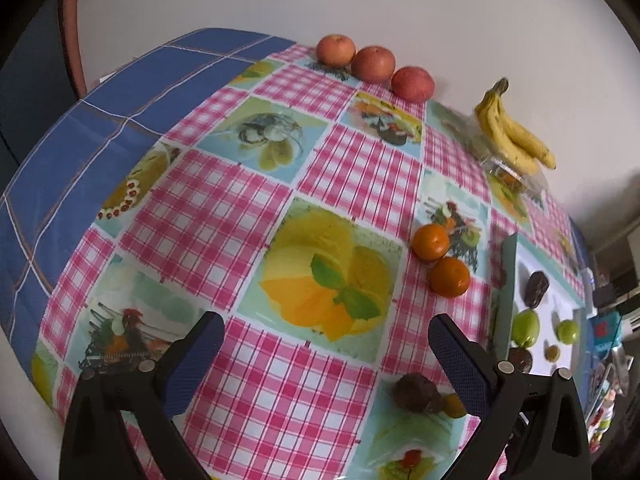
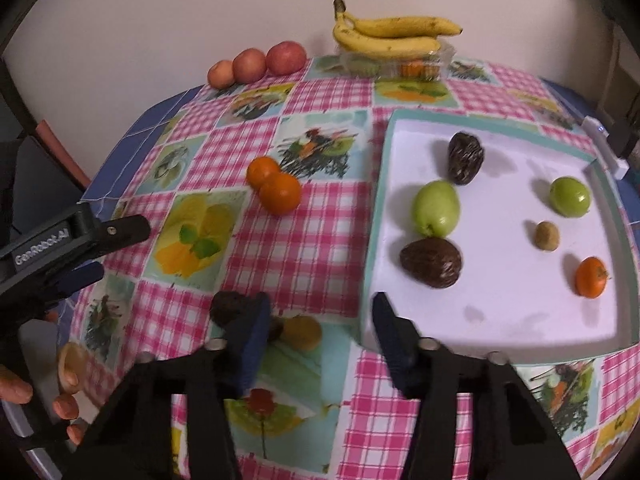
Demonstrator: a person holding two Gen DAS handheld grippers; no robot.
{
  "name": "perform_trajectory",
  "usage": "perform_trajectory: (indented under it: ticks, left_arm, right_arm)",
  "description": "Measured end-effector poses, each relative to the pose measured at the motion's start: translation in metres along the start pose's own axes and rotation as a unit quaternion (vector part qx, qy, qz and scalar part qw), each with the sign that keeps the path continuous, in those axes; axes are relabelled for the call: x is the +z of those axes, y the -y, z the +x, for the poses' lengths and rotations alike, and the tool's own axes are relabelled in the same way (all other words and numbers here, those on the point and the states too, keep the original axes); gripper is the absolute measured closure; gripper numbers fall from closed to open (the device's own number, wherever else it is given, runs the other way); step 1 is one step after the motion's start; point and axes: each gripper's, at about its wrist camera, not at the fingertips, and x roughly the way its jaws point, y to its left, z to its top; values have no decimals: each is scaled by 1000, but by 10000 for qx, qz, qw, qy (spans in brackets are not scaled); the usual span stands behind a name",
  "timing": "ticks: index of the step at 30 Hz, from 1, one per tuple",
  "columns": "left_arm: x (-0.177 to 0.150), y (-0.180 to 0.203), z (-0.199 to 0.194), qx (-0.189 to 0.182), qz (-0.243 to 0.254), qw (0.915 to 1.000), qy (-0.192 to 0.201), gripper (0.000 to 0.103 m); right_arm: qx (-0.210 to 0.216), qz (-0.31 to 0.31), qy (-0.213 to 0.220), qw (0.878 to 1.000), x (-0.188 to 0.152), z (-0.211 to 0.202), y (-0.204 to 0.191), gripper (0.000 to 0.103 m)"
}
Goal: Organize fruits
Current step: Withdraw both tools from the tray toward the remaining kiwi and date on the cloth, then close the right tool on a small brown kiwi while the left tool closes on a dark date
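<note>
My left gripper [image 1: 326, 332] hangs open over the checked tablecloth, with nothing between its fingers. A dark wrinkled fruit [image 1: 414, 393] and a small yellow fruit [image 1: 454, 404] lie just inside its right finger. Two oranges [image 1: 431, 242] touch each other farther ahead. My right gripper [image 2: 320, 302] is open too, low over the cloth beside the white tray [image 2: 500, 320]. The dark fruit [image 2: 228, 308] is partly hidden behind its left finger, with the yellow fruit [image 2: 302, 332] between the fingers. The tray holds two green fruits [image 2: 436, 208], two dark fruits [image 2: 431, 262], a small brownish one [image 2: 547, 235] and a small orange one [image 2: 591, 277].
Three apples [image 2: 256, 65] line the back edge by the wall. Bananas [image 2: 394, 36] rest on a clear plastic box [image 2: 400, 66]. The left gripper [image 2: 122, 248] and a hand [image 2: 24, 394] show at the left edge. A blue cloth [image 1: 100, 120] covers the table's left side.
</note>
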Motion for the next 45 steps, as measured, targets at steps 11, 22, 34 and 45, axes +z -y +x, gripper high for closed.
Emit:
perform_trajectory:
  ticks: [11, 22, 34, 45]
  left_arm:
    - [-4, -11, 17, 169, -266, 9991, -296, 0]
    - [-5, -9, 24, 125, -360, 9984, -428, 0]
    - [-8, 2, 32, -197, -440, 9967, -658, 0]
    - [-16, 29, 32, -596, -205, 9946, -829, 10]
  right_arm:
    - [34, -100, -525, 9986, -9, 21, -6, 67]
    - [107, -110, -705, 9974, -12, 37, -10, 74]
    - [106, -195, -544, 9983, -9, 23, -3, 77]
    - [-40, 83, -66, 9999, 2, -12, 32, 77]
